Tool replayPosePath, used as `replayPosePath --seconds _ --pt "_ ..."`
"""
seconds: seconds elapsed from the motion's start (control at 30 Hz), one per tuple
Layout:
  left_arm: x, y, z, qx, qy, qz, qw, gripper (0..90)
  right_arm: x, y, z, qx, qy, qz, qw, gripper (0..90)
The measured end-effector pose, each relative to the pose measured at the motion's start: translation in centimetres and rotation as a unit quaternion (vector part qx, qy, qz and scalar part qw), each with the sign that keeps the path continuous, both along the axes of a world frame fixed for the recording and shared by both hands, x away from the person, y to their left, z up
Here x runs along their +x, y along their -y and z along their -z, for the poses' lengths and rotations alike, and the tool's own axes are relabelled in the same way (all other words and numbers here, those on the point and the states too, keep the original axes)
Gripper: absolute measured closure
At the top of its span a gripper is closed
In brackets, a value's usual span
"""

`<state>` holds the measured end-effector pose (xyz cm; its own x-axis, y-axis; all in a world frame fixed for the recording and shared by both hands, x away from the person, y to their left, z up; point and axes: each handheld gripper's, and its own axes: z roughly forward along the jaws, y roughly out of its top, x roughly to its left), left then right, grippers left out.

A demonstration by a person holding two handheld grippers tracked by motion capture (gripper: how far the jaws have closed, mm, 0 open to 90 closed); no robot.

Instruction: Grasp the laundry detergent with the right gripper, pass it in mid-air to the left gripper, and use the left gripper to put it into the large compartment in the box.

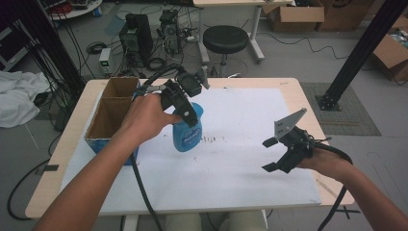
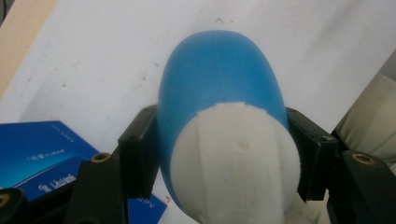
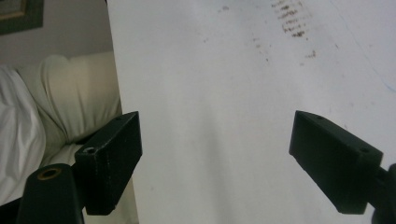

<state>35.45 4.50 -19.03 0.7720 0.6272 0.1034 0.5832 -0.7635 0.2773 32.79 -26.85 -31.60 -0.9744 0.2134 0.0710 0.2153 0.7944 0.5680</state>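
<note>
While my left gripper (image 1: 188, 108) has its fingers (image 2: 136, 154) clamped on either side of the translucent blue plastic bottle with the white cap (image 1: 187, 132), the bottle hangs above the white sheet covering the counter (image 1: 240, 163), left of centre and just beside the open cardboard box with the blue outside (image 1: 111, 111). From the left gripper view I see the fingers pinching the blue body right below the white cap (image 2: 236, 163), one on each flank, with the rounded body pointing away towards the sheet. From above I cannot tell whether the bottle's base touches the sheet or is clear of it.

My read is that the bottle is light and fairly stiff, though thin plastic of this sort may give under a hard squeeze. Its smooth, curved wall looks slippery, so a hold on the widest part could slide. The shoulder by the cap, where I have it, seems the safest place, since the cap's edge offers a stop. How full it is, I cannot tell.

My right gripper (image 1: 272, 155) hovers over the right side of the sheet, well apart from the bottle, its fingers (image 3: 109, 161) spread wide with nothing between them.
</note>
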Motion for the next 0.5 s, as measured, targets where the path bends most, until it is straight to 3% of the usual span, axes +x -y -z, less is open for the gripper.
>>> replayPosePath --seconds 0.3,0.4,0.5 --pt "0.6 -1.4 -1.0 -0.015 0.002 -0.066 0.9977 37.9 -0.1 1.1 -1.1 -0.041 0.002 0.003 0.9991 16.8" --pt "0.7 -2.1 -1.6 -0.033 0.002 -0.095 0.9949 37.9 -0.1 1.4 -1.1 -0.055 0.003 0.006 0.9985 16.8" --pt "0.9 -2.6 -2.2 -0.037 0.004 -0.115 0.9927 37.9 0.1 1.7 -1.1 -0.069 0.002 0.009 0.9976 16.8"
